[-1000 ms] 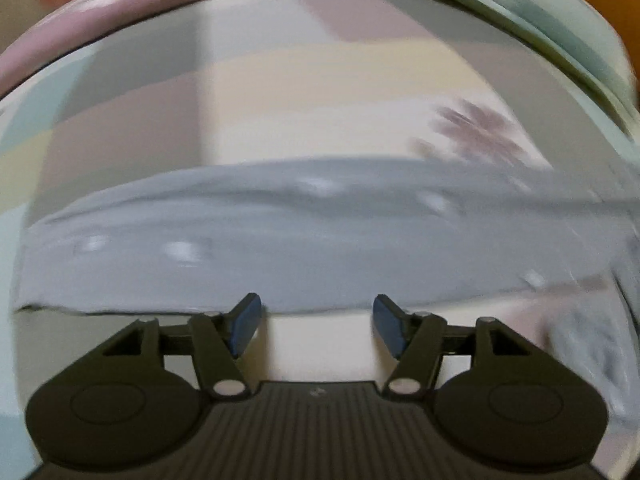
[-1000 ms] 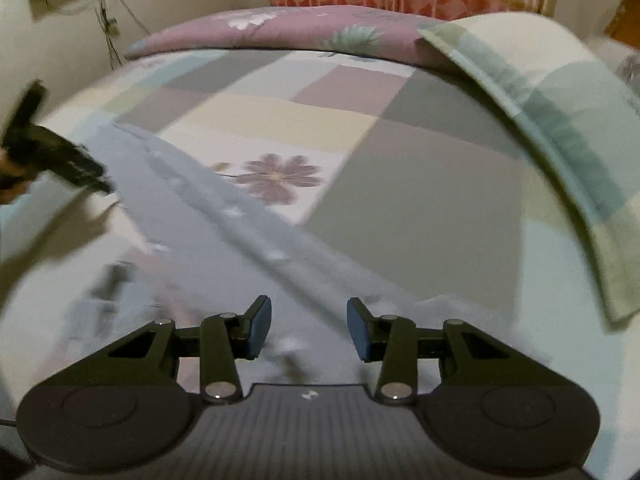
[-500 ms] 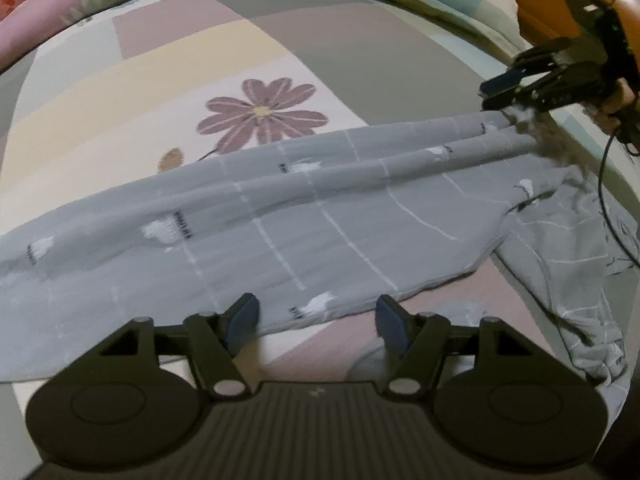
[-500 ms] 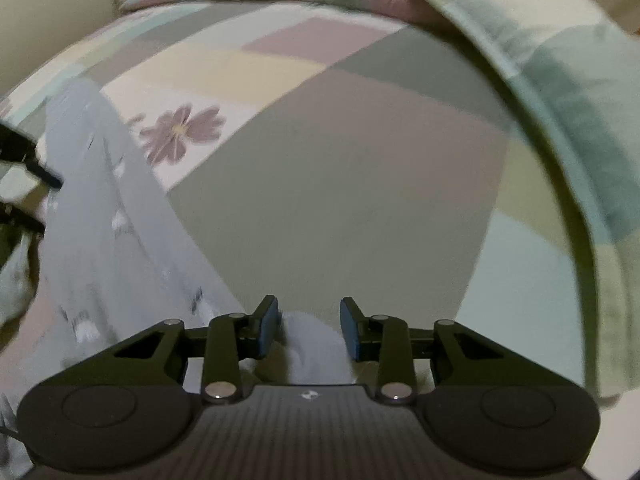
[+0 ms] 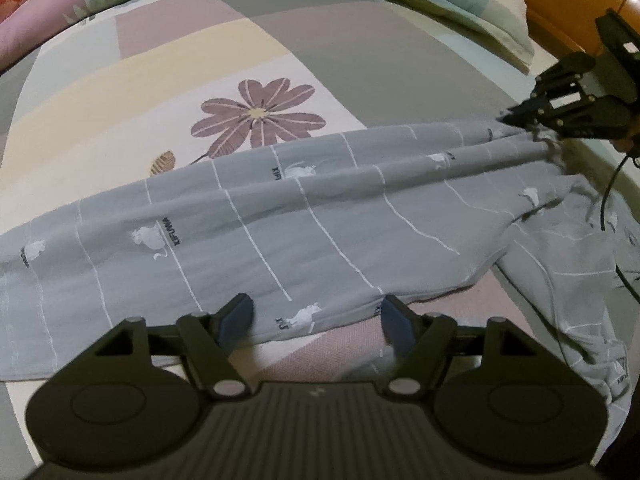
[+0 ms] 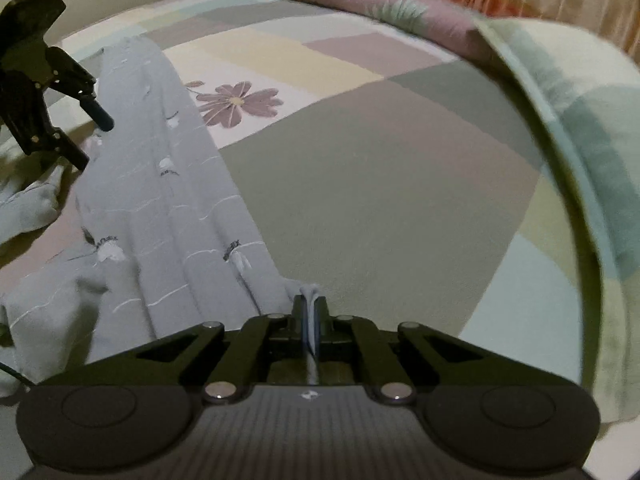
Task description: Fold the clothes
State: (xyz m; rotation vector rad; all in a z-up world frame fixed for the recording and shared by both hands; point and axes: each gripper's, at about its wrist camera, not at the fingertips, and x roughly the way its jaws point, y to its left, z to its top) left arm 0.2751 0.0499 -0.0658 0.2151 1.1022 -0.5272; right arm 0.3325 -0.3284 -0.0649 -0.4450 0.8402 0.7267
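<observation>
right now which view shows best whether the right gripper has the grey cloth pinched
The right wrist view: the right gripper is shut on an edge of the grey garment, fabric poking out between its pads. The left wrist view shows that gripper small and far off at the garment's end.

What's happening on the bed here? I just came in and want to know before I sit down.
A person is folding a grey printed garment spread on a patchwork bedsheet, with a hand-held gripper in each hand. The right hand-held gripper has just closed and pinches one end of the cloth. The left hand-held gripper has its jaws apart, just opening wider, over the near edge and grips nothing yet.
</observation>
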